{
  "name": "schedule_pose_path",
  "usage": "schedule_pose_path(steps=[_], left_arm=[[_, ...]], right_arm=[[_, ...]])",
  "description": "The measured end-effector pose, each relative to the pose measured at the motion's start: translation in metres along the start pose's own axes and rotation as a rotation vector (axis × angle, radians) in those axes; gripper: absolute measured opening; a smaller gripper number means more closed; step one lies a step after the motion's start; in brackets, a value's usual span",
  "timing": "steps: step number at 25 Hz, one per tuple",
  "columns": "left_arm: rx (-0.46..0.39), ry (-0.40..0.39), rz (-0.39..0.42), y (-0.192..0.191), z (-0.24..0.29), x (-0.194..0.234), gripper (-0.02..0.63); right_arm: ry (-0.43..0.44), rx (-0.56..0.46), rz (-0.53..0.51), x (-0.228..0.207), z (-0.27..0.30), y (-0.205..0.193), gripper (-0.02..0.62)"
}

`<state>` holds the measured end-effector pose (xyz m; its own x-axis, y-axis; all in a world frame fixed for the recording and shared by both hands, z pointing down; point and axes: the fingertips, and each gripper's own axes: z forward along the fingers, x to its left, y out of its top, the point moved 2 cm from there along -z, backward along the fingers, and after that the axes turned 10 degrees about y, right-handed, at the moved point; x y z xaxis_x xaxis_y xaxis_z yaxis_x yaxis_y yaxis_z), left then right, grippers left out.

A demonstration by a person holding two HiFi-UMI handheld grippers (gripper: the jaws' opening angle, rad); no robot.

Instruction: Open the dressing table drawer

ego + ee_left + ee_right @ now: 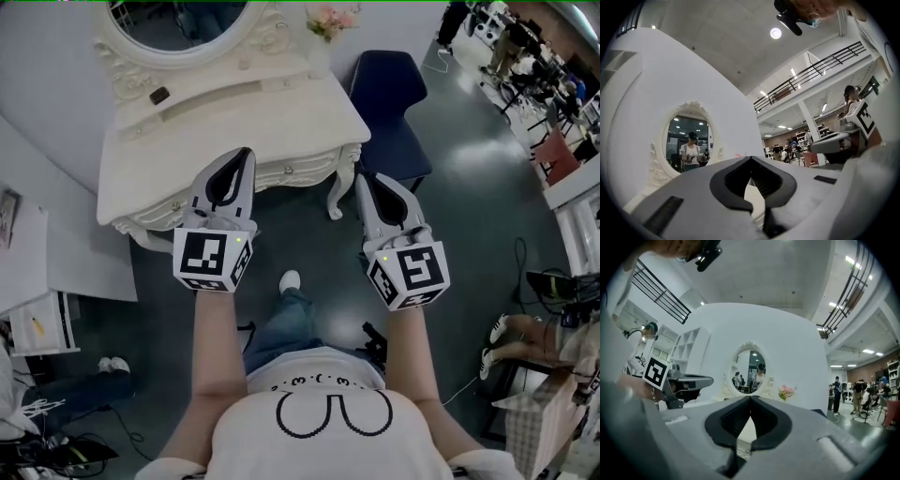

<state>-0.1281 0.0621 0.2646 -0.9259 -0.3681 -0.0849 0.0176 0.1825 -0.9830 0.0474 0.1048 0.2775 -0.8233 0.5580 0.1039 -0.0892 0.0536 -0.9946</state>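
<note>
A white dressing table with an oval mirror stands in front of me in the head view. Its carved drawer front faces me and carries a small knob; the drawer is closed. My left gripper is shut with nothing in it, its tips over the table's front edge, left of the knob. My right gripper is shut and empty too, and hangs just right of the table's front right leg. The left gripper view shows its shut tips and the mirror. The right gripper view shows its shut tips and the mirror.
A dark blue chair stands right of the table, and pink flowers sit at the table's back right. A white shelf unit is at the left. My shoe is on the floor below the drawer. A seated person and cables are at the right.
</note>
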Motion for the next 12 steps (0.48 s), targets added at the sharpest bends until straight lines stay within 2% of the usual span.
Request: schedule_pose_path(steps=[5,12], left_arm=[[0.056,-0.007,-0.002,-0.021,0.083,0.027,-0.002],[0.123,-0.033,-0.02,-0.05,0.179,0.065,-0.002]], right_arm=[[-0.023,0.007,0.01,-0.053,0.066,-0.002,-0.003],[-0.118,0.04,0.02,-0.116,0.143,-0.013,-0.003]])
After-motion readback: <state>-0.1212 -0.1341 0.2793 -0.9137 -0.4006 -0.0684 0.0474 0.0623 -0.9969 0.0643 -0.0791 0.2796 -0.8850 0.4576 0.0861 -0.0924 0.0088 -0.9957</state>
